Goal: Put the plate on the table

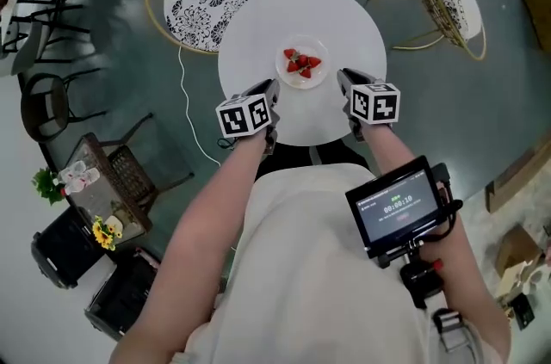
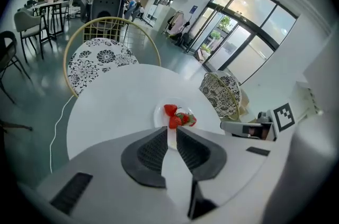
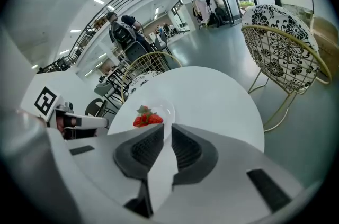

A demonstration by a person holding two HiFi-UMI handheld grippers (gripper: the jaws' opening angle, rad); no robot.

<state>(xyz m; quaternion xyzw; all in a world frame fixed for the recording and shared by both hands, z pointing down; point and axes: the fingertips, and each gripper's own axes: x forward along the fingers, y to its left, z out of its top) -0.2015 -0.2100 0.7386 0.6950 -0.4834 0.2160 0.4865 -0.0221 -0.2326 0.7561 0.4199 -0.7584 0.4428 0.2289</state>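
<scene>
Nearest, the left gripper (image 1: 272, 87) and right gripper (image 1: 343, 78) flank the plate (image 1: 301, 83). Each gripper's jaws stand a narrow slit apart and, as far as its own view shows, hold nothing. The plate sits flat near the middle of the round white table (image 1: 344, 27), carrying strawberries (image 1: 301, 61), so it looks already set down. To finish well, draw both grippers back level and straight, without nudging the rim, so the fruit does not roll.

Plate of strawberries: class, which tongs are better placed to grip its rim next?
Probably the left tongs: slightly apart, their gap points straight at the plate. From the right tongs, also slightly apart, the plate lies off to the left. Both are close.
</scene>
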